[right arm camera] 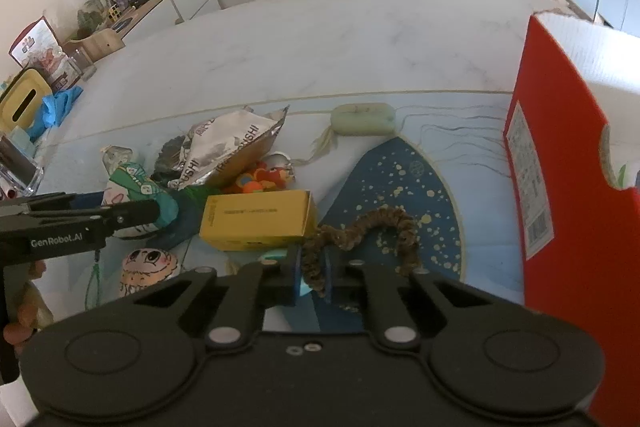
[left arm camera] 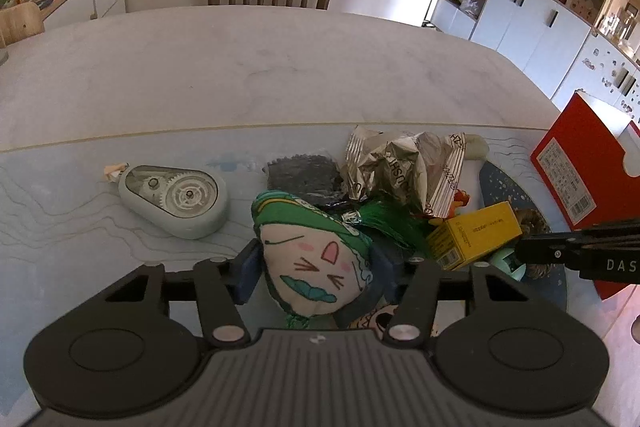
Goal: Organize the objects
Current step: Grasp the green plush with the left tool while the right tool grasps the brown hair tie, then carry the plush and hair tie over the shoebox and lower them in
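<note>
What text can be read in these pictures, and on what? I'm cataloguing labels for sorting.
"GenRobot.AI": on the left gripper's arm, right wrist view.
"DAS", cut off by the frame edge: on the right gripper's arm, left wrist view.
"USHI", partly creased: on the silver snack bag.
Yellow box: print too small to read.
Red box: white label and barcode too blurred to read.

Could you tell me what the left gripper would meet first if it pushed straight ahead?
Probably the crumpled foil snack bag, just beyond the cat-face pouch that the left gripper already grips; depth is unclear.
</note>
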A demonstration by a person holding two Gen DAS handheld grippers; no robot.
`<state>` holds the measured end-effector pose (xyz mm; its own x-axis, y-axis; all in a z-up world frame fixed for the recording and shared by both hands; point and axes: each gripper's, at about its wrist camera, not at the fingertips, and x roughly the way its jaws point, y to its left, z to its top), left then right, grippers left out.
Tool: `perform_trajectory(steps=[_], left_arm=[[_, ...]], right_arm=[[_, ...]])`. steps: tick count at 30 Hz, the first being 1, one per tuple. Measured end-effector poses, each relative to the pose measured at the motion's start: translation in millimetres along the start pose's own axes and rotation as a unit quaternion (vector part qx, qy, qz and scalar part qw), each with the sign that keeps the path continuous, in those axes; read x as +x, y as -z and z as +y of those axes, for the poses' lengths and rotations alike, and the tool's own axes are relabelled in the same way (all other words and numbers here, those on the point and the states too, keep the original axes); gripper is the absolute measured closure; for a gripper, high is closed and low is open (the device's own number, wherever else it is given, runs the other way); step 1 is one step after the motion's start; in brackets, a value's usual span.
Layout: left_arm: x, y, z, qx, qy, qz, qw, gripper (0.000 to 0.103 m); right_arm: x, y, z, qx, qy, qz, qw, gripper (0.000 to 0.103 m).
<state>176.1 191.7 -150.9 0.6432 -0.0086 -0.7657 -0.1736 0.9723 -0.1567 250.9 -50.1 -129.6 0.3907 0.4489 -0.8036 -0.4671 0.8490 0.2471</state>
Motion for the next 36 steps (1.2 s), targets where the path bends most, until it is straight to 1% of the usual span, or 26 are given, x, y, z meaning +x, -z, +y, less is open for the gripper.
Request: perform_trajectory(steps=[6, 11, 13, 18, 27, 31, 36], left_arm=[[-11.8, -0.5, -4.7, 0.003, -0.003, -0.004, 1.0000, 0.050], [-27.7, -1.9, -8.3, 0.002, -0.004, 0.000, 1.0000, 0.050], [-35.5, -2.7, -10.8, 0.007, -0.010, 0.002, 0.9999, 0.050], [-55.1, -4.6, -13.6, 0.005, -0.008, -0.004, 0.9999, 0.050], [-93.4, -2.5, -20.1, -0.002, 0.000, -0.032, 0.9995, 0.050], [-108.1, -2.5, -30.6, -0.007, 0.015, -0.034, 0.9993, 0.050], [-124.4, -8.8, -56.1, 0.005, 0.036, -0.038, 0.9986, 0.050]], right_arm=[[-14.6, -0.7, -3.2, 0.001, 0.009, -0.018, 1.000, 0.097], [-31.2, 0.7, -10.7, 0.017, 0.008, -0.025, 1.000, 0.097], [-39.5, 1.5, -15.7, 0.034, -0.002, -0.029, 0.999, 0.097], [-62.2, 5.2, -17.8, 0.046, -0.020, -0.045, 0.998, 0.097], [-113.4, 10.2, -19.3, 0.061, -0.056, -0.082, 0.993, 0.097], [-132.0, 10.0, -23.5, 0.066, -0.061, -0.091, 0.992, 0.097], [-153.9, 13.3, -32.5, 0.071, -0.061, -0.103, 0.990, 0.097]])
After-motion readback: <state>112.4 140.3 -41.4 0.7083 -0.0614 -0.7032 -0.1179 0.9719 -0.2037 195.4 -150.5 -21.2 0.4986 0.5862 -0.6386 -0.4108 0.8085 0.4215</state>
